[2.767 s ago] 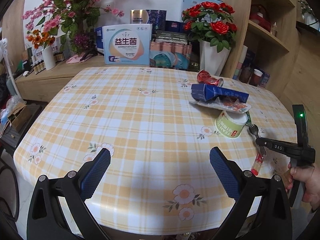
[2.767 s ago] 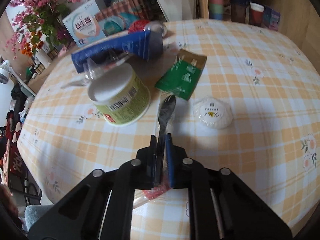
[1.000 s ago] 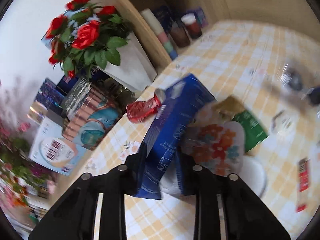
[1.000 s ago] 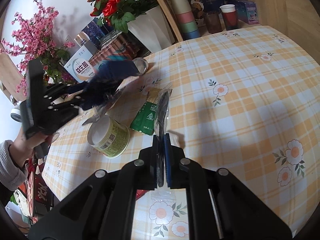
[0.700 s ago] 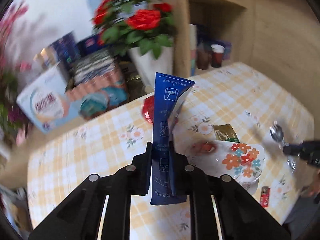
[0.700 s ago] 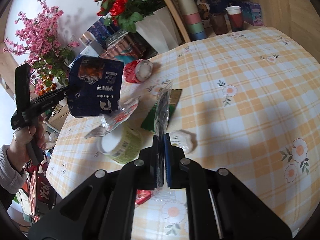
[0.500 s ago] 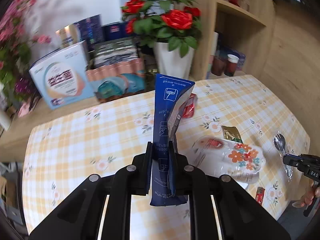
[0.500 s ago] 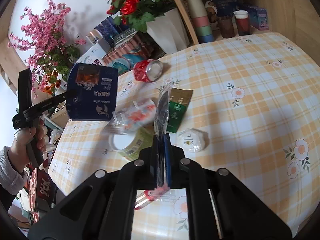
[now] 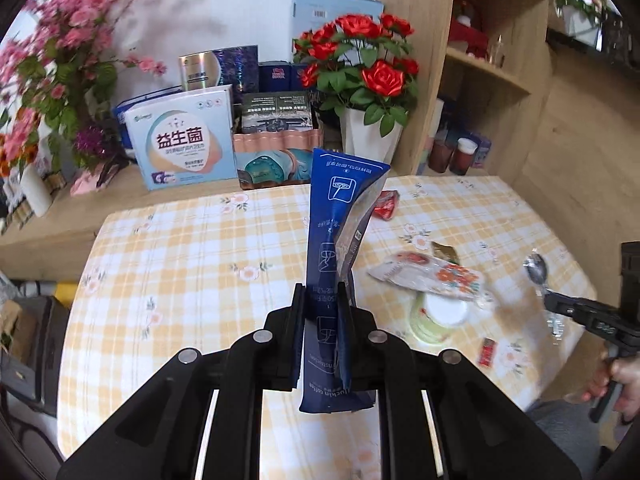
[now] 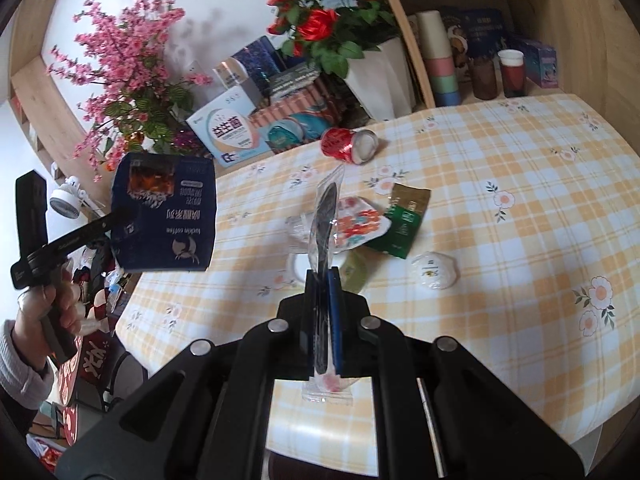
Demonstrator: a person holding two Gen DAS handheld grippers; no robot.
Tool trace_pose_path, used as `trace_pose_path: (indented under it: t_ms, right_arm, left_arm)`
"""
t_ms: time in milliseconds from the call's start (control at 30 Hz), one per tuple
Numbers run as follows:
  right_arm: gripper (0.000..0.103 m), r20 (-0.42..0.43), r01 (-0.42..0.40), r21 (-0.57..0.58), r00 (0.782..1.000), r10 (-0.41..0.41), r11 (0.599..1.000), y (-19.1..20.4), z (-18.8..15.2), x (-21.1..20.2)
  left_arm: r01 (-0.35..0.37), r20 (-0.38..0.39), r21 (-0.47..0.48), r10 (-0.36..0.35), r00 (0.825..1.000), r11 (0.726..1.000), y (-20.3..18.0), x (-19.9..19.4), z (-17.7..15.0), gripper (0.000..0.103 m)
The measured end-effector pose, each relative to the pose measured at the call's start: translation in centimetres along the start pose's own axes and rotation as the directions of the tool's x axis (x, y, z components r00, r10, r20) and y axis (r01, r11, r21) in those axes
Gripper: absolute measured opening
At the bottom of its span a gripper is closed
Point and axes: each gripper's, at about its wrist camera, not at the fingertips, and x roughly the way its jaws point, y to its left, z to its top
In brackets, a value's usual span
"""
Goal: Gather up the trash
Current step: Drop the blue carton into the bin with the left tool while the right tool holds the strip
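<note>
Left hand-held gripper (image 9: 321,312): jaws have just been closing, pinching the blue coffee pouch (image 9: 340,240), lifted clear of the table (image 9: 192,248) (pouch upside down).
Right hand-held gripper (image 10: 323,320): pressed together on a wrapped plastic spoon (image 10: 323,220), held above the table.
On table: red can (image 10: 348,145) on its side, green packet (image 10: 404,226), flowery wrapper (image 10: 360,226) over a cup (image 9: 438,316), probably touching; white round packet (image 10: 434,271) just beside.

We see the left half of the bench (image 9: 172,264) lying bare and open to a pass. Toward the right, the red can (image 10: 348,145), floral wrapper (image 10: 360,226), green sachet (image 10: 406,220), cup (image 9: 438,318) and white puck (image 10: 434,271) crowd the way.
</note>
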Motion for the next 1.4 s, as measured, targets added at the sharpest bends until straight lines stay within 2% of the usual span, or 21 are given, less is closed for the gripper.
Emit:
trace_pose_path:
  t_ms: [167,400,733,967,1200,1400]
  right_arm:
    - [0.01,0.012,-0.014,-0.015,1.0,0.014,1.0,1.9,-0.9,-1.8]
    - [0.01,0.037,-0.034,-0.045,0.999,0.036,0.998,4.4,-2.6,-4.8]
    - [0.01,0.067,-0.045,-0.07,0.997,0.05,0.997,6.2,-5.0,-8.2]
    - [0.01,0.07,-0.039,-0.07,0.997,0.044,0.997,6.4,-6.6,-9.7]
    - [0.01,0.066,-0.034,-0.072,0.997,0.039,0.997,6.2,-8.2,-10.3]
    - [0.01,0.052,-0.025,-0.047,0.998,0.027,0.999,5.0,-9.1,-10.0]
  left_arm:
    - [-0.024,-0.004,-0.04,0.024,1.0,0.999,-0.5,-4.1,-2.2,0.014]
    - [-0.022,-0.015,-0.061,0.021,1.0,0.998,-2.5,-8.6,-6.2,0.014]
    - [0.042,-0.028,-0.045,-0.043,0.999,0.998,-6.7,-12.7,-13.0,0.014]
    - [0.107,-0.078,-0.066,-0.112,0.991,0.992,-9.2,-13.1,-17.6,0.014]
    - [0.136,-0.13,-0.072,-0.144,0.981,0.988,-10.7,-12.2,-20.6,0.014]
    - [0.176,-0.19,-0.075,-0.187,0.964,0.982,-11.9,-10.4,-22.1,0.014]
